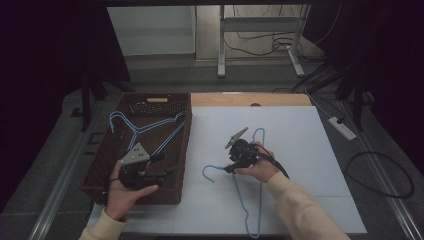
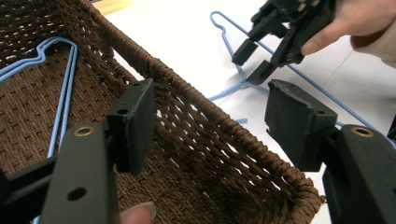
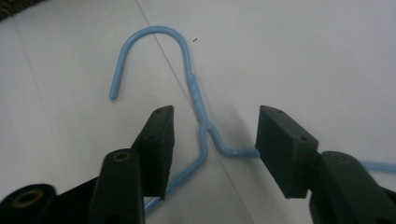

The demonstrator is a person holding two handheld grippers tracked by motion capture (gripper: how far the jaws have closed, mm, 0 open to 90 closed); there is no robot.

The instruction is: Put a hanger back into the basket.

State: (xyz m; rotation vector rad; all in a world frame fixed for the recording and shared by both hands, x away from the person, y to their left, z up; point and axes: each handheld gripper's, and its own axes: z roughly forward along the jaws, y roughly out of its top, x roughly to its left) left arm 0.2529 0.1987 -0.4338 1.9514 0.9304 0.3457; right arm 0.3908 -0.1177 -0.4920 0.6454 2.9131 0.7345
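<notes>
Blue wire hanger (image 1: 245,195) lies flat on white table (image 1: 310,150), right of woven basket (image 1: 102,165), hook toward basket. Right gripper (image 3: 212,144) jaws apart, straddling hanger neck without pinching; looks like lining up for grab. Right hand low, gripper pointing at hook. Left gripper (image 2: 210,123) open, empty, hovering over basket's near rim. Two more hangers (image 1: 145,127) already in basket.

basket (image 1: 175,150) left on table (image 1: 310,150); hangers (image 1: 145,130) inside; 1 hanger (image 1: 247,210) right
</notes>
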